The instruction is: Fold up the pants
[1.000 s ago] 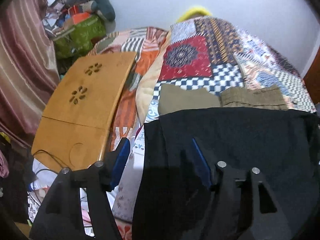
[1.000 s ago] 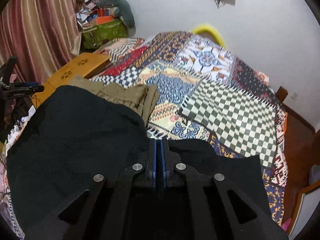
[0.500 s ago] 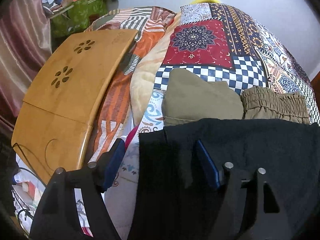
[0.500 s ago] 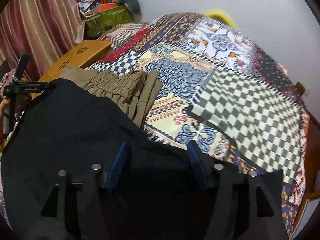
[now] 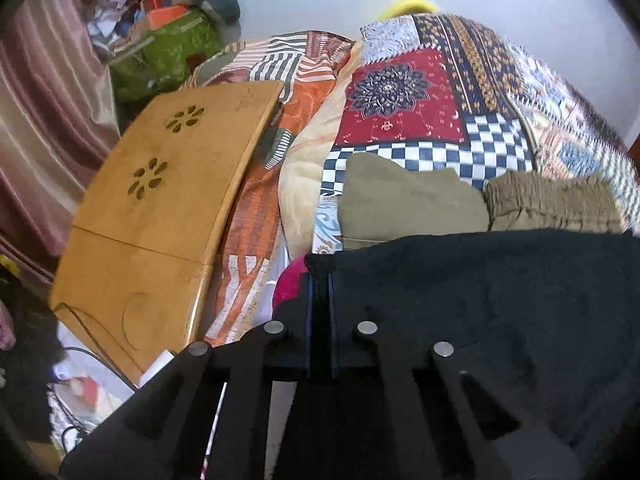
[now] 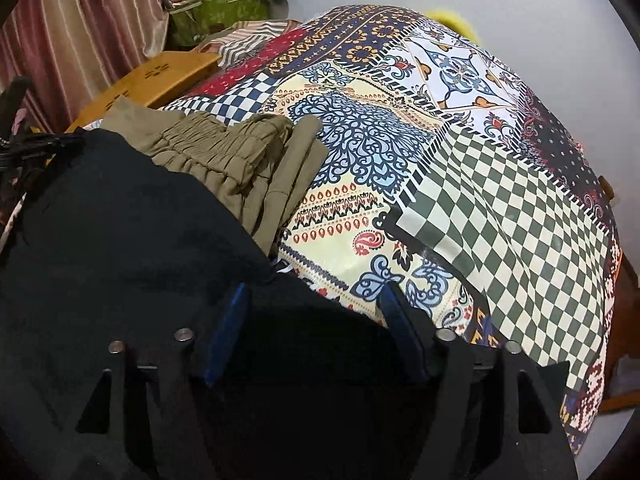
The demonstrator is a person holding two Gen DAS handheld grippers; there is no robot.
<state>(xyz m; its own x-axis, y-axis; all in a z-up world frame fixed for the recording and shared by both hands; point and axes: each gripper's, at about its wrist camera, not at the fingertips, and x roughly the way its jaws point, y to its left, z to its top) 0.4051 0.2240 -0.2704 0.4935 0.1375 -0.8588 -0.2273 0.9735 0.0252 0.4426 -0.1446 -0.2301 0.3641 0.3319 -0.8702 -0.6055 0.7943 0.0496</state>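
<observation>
Clamping left edge of black pants (image 5: 480,300), left claw (image 5: 320,280) sits clenched on fabric corner, its jaws just closed. Pants lie spread on patchwork bed (image 6: 460,200), near edge, overlapping folded olive pants (image 6: 224,160) behind. Wooden lap desk (image 5: 160,200) beside bed, left. Right claw (image 6: 316,308) over right edge, jaws apart and just narrowing, cloth between blue pads but not pinched. Risk: left lifts alone, cloth skews; thin corner bite slips; olive pile drags along.
</observation>
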